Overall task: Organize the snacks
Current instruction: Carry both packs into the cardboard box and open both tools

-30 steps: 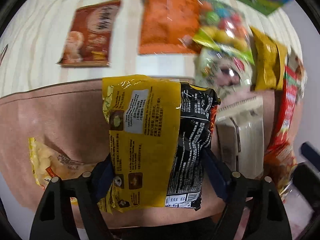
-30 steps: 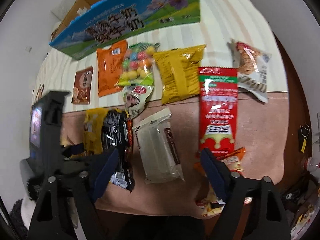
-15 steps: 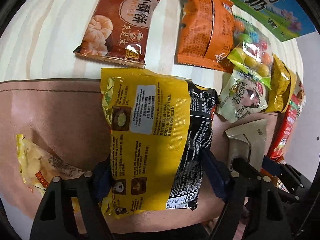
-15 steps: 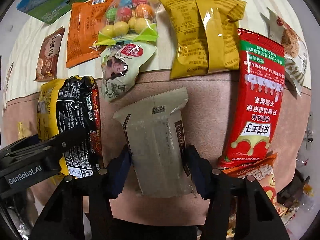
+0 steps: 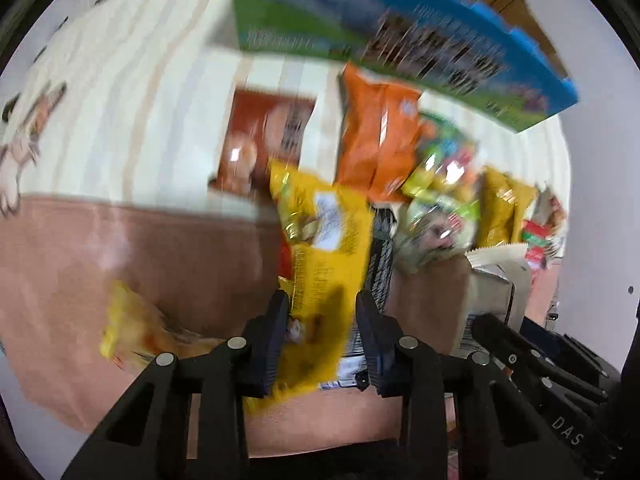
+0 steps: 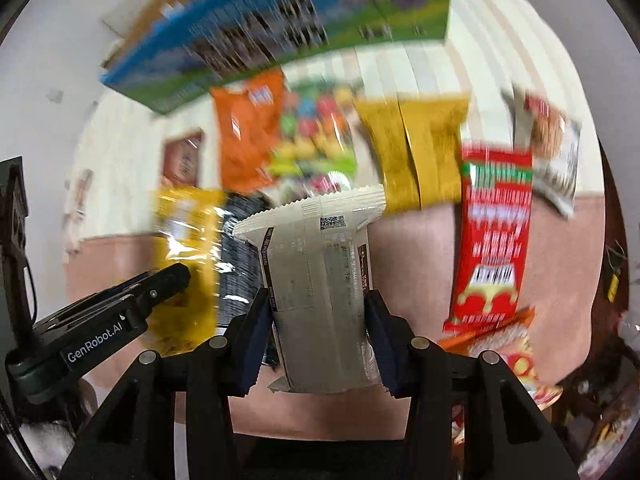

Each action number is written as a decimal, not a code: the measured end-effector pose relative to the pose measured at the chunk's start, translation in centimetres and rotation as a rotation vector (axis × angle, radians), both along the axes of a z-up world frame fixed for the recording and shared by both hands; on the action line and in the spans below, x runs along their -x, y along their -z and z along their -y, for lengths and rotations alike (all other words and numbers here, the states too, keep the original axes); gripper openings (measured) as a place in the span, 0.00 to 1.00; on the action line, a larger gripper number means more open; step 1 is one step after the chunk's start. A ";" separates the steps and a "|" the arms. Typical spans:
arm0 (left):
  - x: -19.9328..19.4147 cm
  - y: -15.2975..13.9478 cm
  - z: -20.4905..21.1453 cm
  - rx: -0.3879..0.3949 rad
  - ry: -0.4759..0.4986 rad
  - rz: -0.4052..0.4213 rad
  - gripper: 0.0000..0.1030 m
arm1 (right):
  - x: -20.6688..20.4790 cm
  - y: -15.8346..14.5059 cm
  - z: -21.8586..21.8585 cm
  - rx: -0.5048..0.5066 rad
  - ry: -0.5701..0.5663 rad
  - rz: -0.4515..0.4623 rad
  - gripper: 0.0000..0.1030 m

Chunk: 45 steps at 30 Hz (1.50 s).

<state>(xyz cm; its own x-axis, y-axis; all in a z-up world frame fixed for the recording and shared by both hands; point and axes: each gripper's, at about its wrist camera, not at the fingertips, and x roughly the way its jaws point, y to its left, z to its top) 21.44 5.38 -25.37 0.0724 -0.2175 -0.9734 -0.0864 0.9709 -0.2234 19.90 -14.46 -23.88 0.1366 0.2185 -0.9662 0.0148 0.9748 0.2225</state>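
Observation:
My left gripper (image 5: 322, 336) is shut on a yellow snack packet (image 5: 326, 264) and holds it up off the brown blanket (image 5: 152, 256). A black packet (image 5: 380, 264) lies just right of it. My right gripper (image 6: 320, 332) is shut on a beige snack packet (image 6: 320, 272) and holds it upright above the blanket (image 6: 412, 264). The yellow packet (image 6: 188, 240) and the left gripper's body (image 6: 108, 324) show at the left of the right wrist view. The beige packet (image 5: 496, 276) shows at the right of the left wrist view.
A row of snacks lies on the striped sheet: a brown packet (image 5: 268, 140), an orange bag (image 5: 376, 136), a bag of coloured balls (image 6: 316, 132), a mustard bag (image 6: 416, 148), a red packet (image 6: 496, 232). A blue-green carton (image 5: 400, 40) stands behind. A yellow bag (image 5: 132, 328) lies left.
Both grippers have closed on their packets and lifted them off the blanket. Both views have tilted up towards the carton and are blurred by motion.

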 end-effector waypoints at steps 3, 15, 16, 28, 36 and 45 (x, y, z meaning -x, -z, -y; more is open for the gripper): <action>-1.5 0.7 0.9 -0.092 0.060 -0.018 0.56 | -1.7 -1.4 0.5 0.011 -0.031 0.028 0.48; 0.5 7.4 1.8 -0.092 0.006 -0.160 0.78 | -4.8 4.4 3.7 -0.042 -0.022 -0.078 0.48; 0.4 6.5 2.6 -0.093 0.001 -0.142 0.77 | -5.0 4.9 3.5 -0.048 -0.023 -0.077 0.48; -2.2 -12.2 -0.6 0.048 -0.083 0.136 0.77 | -7.9 -6.9 7.4 -0.218 -0.046 0.120 0.48; -16.6 -14.5 1.0 0.027 -0.082 0.229 0.77 | -19.6 -11.9 7.1 -0.197 -0.051 0.244 0.48; -30.6 -6.1 2.2 0.024 -0.110 0.072 0.77 | -32.2 -6.2 4.4 -0.117 -0.047 0.154 0.48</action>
<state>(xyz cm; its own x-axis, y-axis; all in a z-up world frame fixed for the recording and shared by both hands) 52.01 3.20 -19.32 0.1662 -0.2276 -0.9595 -0.1751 0.9507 -0.2558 52.09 -18.82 -17.66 0.2674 0.3381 -0.9023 -0.0730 0.9409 0.3309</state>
